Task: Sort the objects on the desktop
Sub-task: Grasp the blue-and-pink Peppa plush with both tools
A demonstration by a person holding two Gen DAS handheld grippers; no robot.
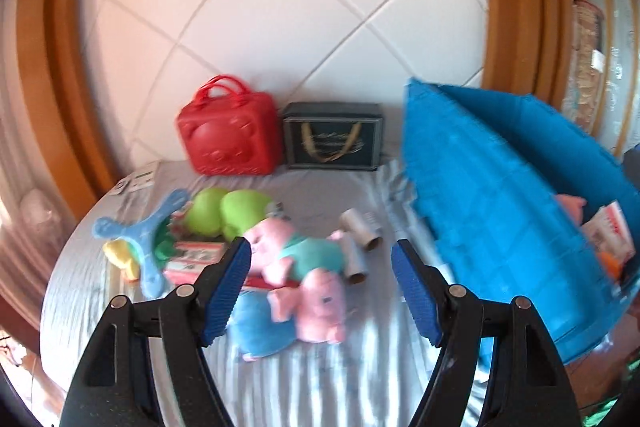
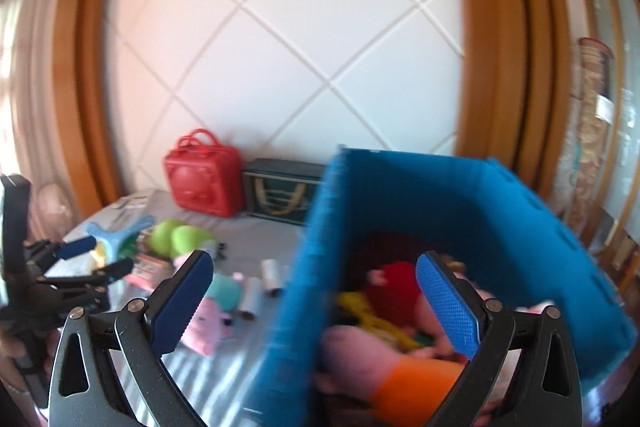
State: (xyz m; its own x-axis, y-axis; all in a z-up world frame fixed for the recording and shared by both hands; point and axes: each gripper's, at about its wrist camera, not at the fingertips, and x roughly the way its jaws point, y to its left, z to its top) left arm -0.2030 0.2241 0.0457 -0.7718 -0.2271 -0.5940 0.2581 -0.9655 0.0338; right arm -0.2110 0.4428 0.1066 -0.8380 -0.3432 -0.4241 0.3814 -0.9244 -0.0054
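Note:
A pile of toys lies on the grey striped cloth (image 1: 320, 383): a pink pig plush in a teal shirt (image 1: 298, 251), a second pig in blue (image 1: 320, 307), a green plush (image 1: 228, 211), a blue three-armed toy (image 1: 148, 239), a red-and-white box (image 1: 192, 259) and several cardboard tubes (image 1: 360, 227). My left gripper (image 1: 322, 291) hovers open over the two pigs, its pads apart from them. A blue bin (image 2: 460, 195) at the right holds red, pink, yellow and orange soft things. My right gripper (image 2: 316, 307) is open above the bin's near left wall, holding nothing.
A red handbag (image 1: 228, 131) and a dark box with gold handles (image 1: 332, 137) stand against the white quilted wall at the back. Wooden frames rise on both sides. The left gripper (image 2: 96, 259) shows at the left edge of the right wrist view. Both views are motion-blurred.

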